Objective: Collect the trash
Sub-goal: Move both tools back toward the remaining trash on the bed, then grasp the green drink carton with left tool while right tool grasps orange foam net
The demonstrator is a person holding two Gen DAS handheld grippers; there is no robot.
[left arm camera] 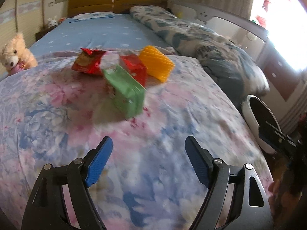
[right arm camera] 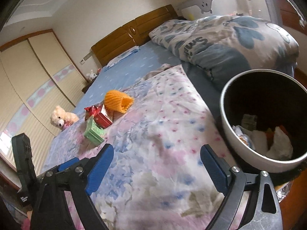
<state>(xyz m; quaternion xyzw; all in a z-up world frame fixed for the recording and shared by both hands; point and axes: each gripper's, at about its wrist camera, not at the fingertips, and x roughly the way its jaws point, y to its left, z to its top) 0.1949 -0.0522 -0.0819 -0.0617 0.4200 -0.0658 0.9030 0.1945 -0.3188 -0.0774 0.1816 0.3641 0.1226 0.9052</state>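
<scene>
Trash lies in a cluster on the floral quilt (left arm camera: 57,115): a green carton (left arm camera: 125,92), a red carton (left arm camera: 134,69), a red snack bag (left arm camera: 88,62) and an orange foam net (left arm camera: 156,63). My left gripper (left arm camera: 148,146) is open and empty, short of the green carton. The same cluster shows in the right wrist view: green carton (right arm camera: 94,132), red carton (right arm camera: 102,116), orange net (right arm camera: 119,100). My right gripper (right arm camera: 157,157) is open and empty over the quilt, just left of the white bin (right arm camera: 230,134), which holds crumpled trash (right arm camera: 278,143).
A teddy bear (left arm camera: 15,54) sits at the quilt's left edge. A folded blue-patterned duvet (left arm camera: 191,30) lies along the bed's right side. The bin (left arm camera: 251,118) stands off the bed's right edge. A wooden headboard (left arm camera: 117,0) is at the far end.
</scene>
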